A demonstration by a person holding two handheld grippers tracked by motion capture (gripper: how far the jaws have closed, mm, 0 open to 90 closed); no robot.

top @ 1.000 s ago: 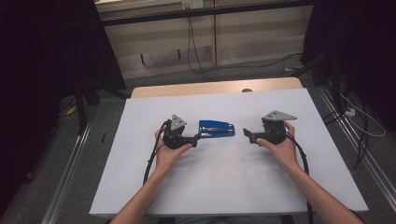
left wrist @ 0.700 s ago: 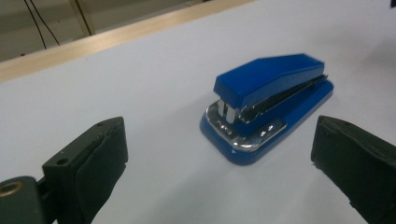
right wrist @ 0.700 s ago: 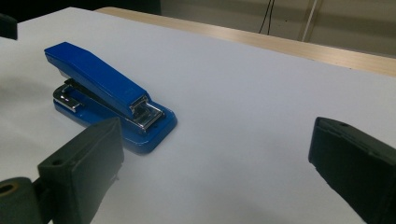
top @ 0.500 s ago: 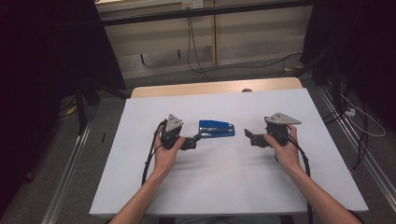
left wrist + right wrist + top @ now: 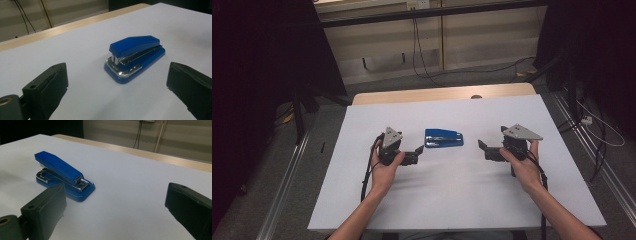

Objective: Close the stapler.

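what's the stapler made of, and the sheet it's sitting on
Stapler: likely glossy blue plastic shell and base, with a chrome-looking metal magazine that reflects light. White sheet: matte, flat, no glare; paper or thin board, hard to tell which.

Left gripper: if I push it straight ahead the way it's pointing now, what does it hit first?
Most likely the blue stapler. In the left gripper view it lies between the open jaws, a little ahead, with bare white table before it. The left gripper points toward its near end, though depth is hard to judge.
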